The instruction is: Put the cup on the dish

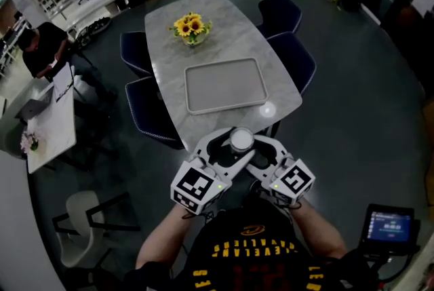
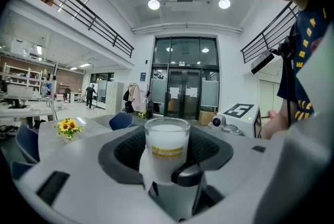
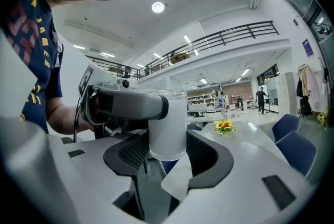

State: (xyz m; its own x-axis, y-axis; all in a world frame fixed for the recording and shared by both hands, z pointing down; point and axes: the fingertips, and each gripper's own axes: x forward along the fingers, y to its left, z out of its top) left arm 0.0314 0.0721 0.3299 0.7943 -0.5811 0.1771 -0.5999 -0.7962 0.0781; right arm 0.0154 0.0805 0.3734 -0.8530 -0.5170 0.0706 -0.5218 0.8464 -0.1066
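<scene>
Head view: large hall, dark floor. Long marble table (image 1: 169, 45) with dark blue chairs (image 1: 293, 60) along both long edges. Sunflowers (image 1: 190, 28) stand toward the far end. A grey rectangular dish (image 1: 224, 86) lies flat on the near half. The cup (image 1: 241, 140) is aloft just off the table's near short edge, clear of the dish. The left gripper (image 1: 230, 147) and right gripper (image 1: 252, 147) meet on it in a V.

Left gripper view: glass doors (image 2: 185, 92) in the background. The frosted cup with a yellow label stands upright between the left jaws, pads against its sides. A right jaw tip crosses in front of its base.

Right gripper view: balcony and shelving behind. The cup hangs between the right jaws, which are set wide, pads at its sides. A left jaw is laid across its upper wall.
</scene>
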